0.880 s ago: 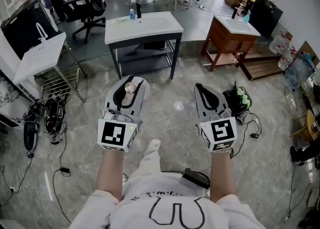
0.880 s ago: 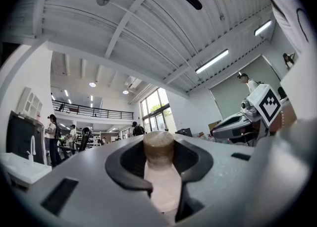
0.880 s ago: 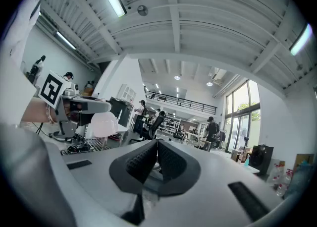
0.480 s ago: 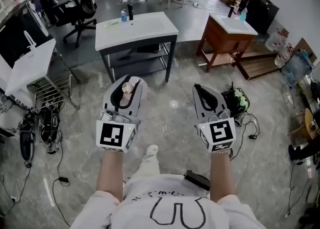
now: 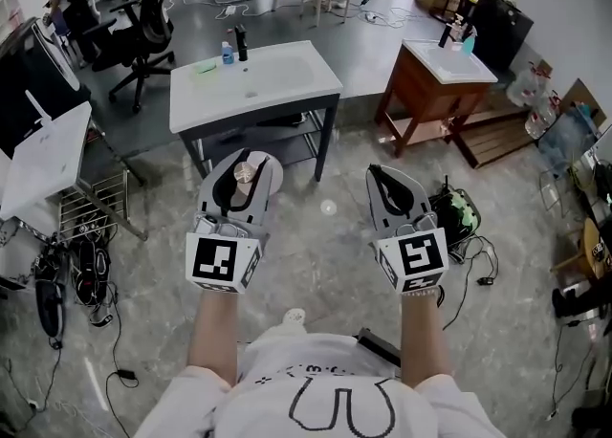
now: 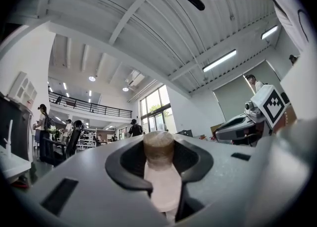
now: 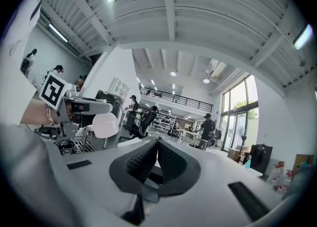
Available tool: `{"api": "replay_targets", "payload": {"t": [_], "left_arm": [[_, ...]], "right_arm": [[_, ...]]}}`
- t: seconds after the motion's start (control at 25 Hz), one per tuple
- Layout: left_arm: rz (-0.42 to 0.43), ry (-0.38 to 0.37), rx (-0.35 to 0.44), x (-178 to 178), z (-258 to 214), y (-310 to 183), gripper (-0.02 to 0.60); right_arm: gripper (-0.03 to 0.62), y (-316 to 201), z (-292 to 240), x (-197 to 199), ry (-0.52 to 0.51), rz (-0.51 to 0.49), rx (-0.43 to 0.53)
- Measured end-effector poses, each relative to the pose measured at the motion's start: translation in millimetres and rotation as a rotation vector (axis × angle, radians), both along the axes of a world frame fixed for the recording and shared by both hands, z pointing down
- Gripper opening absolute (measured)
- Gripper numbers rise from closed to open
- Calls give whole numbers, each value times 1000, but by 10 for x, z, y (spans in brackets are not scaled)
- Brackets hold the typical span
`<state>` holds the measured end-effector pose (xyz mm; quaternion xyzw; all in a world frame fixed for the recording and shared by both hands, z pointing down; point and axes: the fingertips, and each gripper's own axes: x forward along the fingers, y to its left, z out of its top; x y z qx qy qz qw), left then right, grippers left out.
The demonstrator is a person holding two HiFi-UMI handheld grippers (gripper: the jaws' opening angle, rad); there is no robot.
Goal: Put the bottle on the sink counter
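Bottle [image 6: 163,186]: pale body with a cork-brown top, carried off the ground between the jaws of the left hand-held gripper [image 5: 251,159]. The dark pads are set partway apart and pinch it on both sides, and the brown top stands clear above them. The bottle is held over the floor on the near side of the sink counter [image 5: 196,106] and rests on no surface. The left gripper's marker cube [image 5: 222,262] sits at its rear, over the person's bare forearm. Right hand-held gripper [image 7: 157,146]: ribbed pads pressed together, nothing between them. It is held alongside the left one and apart from it, with a marker cube [image 5: 413,259] of its own. Sink counter: white top with a sunken basin on a dark frame, with a lower shelf beneath. At its far edge stand a small blue container [image 5: 227,54] and a dark upright item [image 5: 241,42], with a flat green item [image 5: 206,67] just beside them. To the right of it, well apart, is a wooden vanity [image 5: 430,92] with a white basin top. To the left is a second white counter [image 5: 43,154]. Behind the sink counter is a black office chair [image 5: 143,30]. The floor [image 5: 325,235] is grey marbled tile. Loose cables [image 5: 473,259] and a green item [image 5: 457,192] lie on it to the right of the right gripper.
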<state>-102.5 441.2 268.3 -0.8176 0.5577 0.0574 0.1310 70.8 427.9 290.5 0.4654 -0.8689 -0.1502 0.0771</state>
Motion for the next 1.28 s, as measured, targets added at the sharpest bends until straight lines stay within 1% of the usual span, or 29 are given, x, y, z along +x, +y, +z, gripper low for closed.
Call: {"api": "replay_targets", "payload": {"t": [0.2,0.48,0.88,1.08,1.28], "left_arm": [[24,-7,-3,-71,7,-568,126],[33,7,-16,-155,49,-1049,126],[10,-10,-14,-85,119,-1779,126],[-16,-12,-20,2,138,-2300,126],[-40,-19,-29,124,130,-2962,126]], "right_arm": [[29,-543,-39,-121,-2,19,8],[29,-1028,-16,-191,-12,27,-5],[31,-1788,110,-155,-27,-1,-16],[31,-2369,142,-71,-41,-26,-25],[31,-3082,129,51,-61,-52,-32]]}}
